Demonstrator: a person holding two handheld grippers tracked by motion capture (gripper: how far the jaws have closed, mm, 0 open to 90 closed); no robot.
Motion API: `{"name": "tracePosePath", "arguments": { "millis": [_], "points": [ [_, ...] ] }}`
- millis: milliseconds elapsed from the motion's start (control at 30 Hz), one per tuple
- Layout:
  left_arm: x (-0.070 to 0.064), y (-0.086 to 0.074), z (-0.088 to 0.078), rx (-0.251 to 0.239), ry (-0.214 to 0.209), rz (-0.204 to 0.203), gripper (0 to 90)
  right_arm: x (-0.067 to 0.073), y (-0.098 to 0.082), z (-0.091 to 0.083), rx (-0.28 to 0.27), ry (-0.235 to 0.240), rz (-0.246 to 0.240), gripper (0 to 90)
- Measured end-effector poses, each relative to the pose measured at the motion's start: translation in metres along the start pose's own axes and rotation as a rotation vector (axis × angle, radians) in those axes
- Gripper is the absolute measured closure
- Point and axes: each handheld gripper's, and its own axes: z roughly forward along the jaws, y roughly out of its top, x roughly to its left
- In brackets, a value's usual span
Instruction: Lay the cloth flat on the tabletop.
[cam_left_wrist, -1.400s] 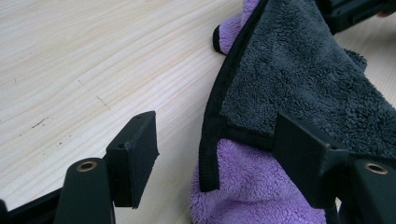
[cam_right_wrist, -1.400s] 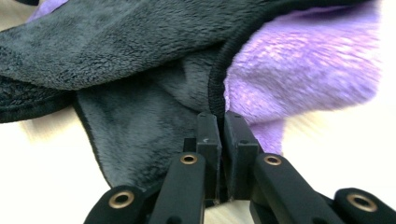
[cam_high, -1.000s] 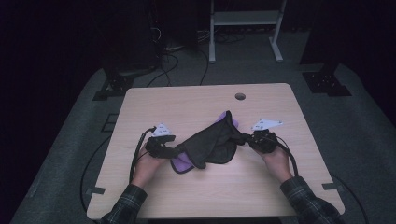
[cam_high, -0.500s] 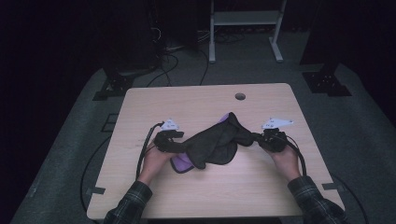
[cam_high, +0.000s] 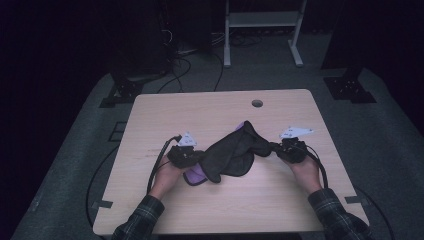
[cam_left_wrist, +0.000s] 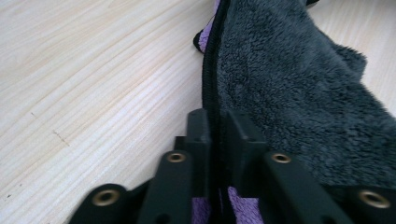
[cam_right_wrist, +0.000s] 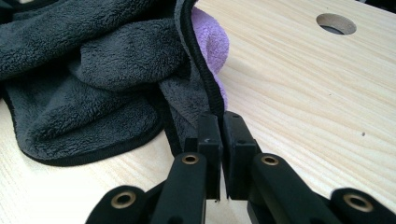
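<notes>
A dark room around us, black stands and cables at the back, and in the middle the pale wooden table (cam_high: 165, 120) with a round cable hole (cam_high: 257, 103) near its far edge.

On that table, between our two hands, lies the dark grey fleece cloth with black piping and a lilac underside (cam_high: 232, 152), bunched and rumpled, lilac peeking out at its near-left corner and at the far tip. Its long axis runs across the table, from one hand to the other.

And there it is: our left gripper (cam_high: 192, 159) has just been closing, and in the left gripper view its jaws are clamped on the piped edge of the cloth (cam_left_wrist: 299, 84), the black hem (cam_left_wrist: 212, 70) running straight up out of the left gripper (cam_left_wrist: 217, 128). Over on the other side, our right gripper (cam_high: 276, 148) is pinched tight on the same kind of hem (cam_right_wrist: 205, 79), the cloth (cam_right_wrist: 93, 60) heaped off to one side of the right gripper (cam_right_wrist: 220, 123).

So both ends are in hand, and the cloth sags slack in the middle. We judge the next move is a pull apart along that hand-to-hand line, to spread it flat. Neither hand is nearer; each already has its corner.
</notes>
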Motion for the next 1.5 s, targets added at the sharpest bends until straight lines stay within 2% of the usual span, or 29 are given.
{"name": "tracePosePath", "arguments": {
  "millis": [200, 333, 533, 600, 733, 867, 967, 1100, 1300, 1500],
  "points": [
    [0.0, 0.001, -0.01, -0.011, 0.012, -0.012, 86.9, -0.002, 0.001, -0.003, -0.011, -0.007, -0.005, 86.2],
    [0.006, 0.001, -0.019, -0.032, 0.032, -0.024, 87.3, -0.006, 0.003, -0.009, -0.027, -0.021, 0.004, 86.4],
    [0.02, 0.003, -0.042, -0.094, 0.091, -0.057, 87.7, -0.011, 0.007, -0.023, -0.08, -0.041, 0.015, 86.6],
    [0.024, 0.002, -0.049, -0.113, 0.117, -0.063, 87.7, -0.012, 0.009, -0.027, -0.082, -0.051, 0.006, 86.6],
    [0.029, 0.002, -0.065, -0.151, 0.164, -0.061, 88.0, -0.013, 0.013, -0.04, -0.115, -0.083, -0.011, 86.9],
    [0.03, 0.005, -0.074, -0.178, 0.191, -0.046, 88.0, -0.011, 0.017, -0.054, -0.154, -0.086, -0.028, 87.1],
    [0.028, 0.015, -0.084, -0.197, 0.217, -0.022, 88.1, -0.004, 0.022, -0.062, -0.194, -0.112, -0.068, 87.3],
    [0.03, 0.031, -0.098, -0.247, 0.236, -0.012, 88.0, -0.003, 0.038, -0.076, -0.243, -0.117, -0.078, 87.3],
    [0.036, 0.053, -0.104, -0.279, 0.249, 0.002, 88.1, -0.011, 0.06, -0.088, -0.311, -0.13, -0.069, 87.3],
    [0.045, 0.074, -0.115, -0.321, 0.27, 0.01, 88.1, -0.018, 0.085, -0.095, -0.342, -0.147, -0.087, 87.3]
  ]
}}
